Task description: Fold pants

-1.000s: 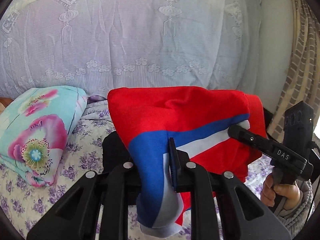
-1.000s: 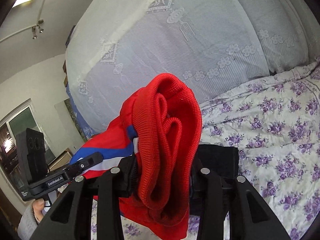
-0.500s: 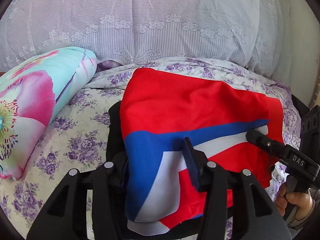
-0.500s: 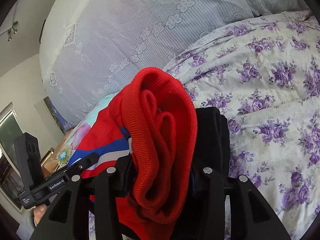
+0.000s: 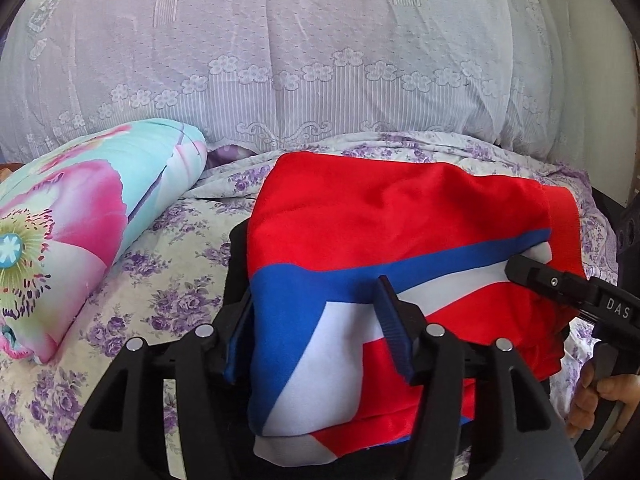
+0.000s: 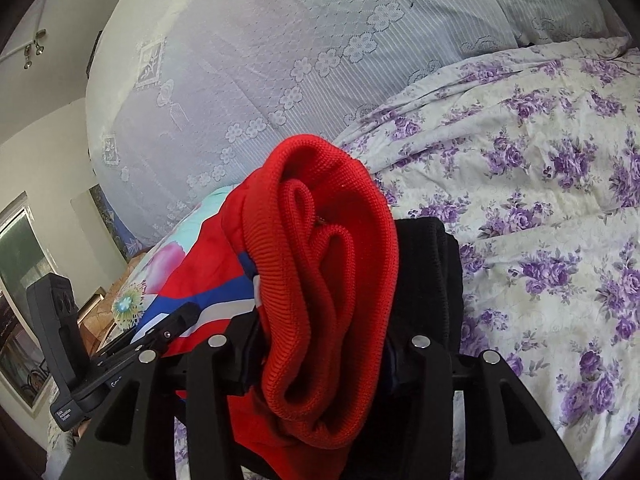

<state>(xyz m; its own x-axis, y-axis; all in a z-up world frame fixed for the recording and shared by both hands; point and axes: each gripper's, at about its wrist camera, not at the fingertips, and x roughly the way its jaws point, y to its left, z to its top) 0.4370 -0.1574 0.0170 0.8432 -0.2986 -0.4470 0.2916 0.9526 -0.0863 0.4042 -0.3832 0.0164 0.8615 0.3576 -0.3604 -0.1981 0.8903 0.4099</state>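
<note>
The pants (image 5: 400, 216) are red with a blue and white stripe and lie folded over on the bed. My left gripper (image 5: 316, 304) has its jaws spread around the blue and white end without pinching it. My right gripper (image 6: 320, 312) is shut on the bunched red ribbed waistband (image 6: 320, 280). In the left wrist view the right gripper (image 5: 520, 268) holds the pants' right end. In the right wrist view the left gripper (image 6: 188, 312) sits at the pants' far left end. Black fabric (image 6: 428, 272) lies under the red cloth.
The bed has a white sheet with purple flowers (image 6: 540, 200). A rolled flowered quilt in teal and pink (image 5: 72, 224) lies at the left. A lilac lace-covered headboard (image 5: 320, 48) rises behind. A wall and a window (image 6: 24, 280) are at the far left.
Both grippers have come down with the pants from held up in the air to low over the bed. The left gripper's jaws have spread apart around the striped end.
</note>
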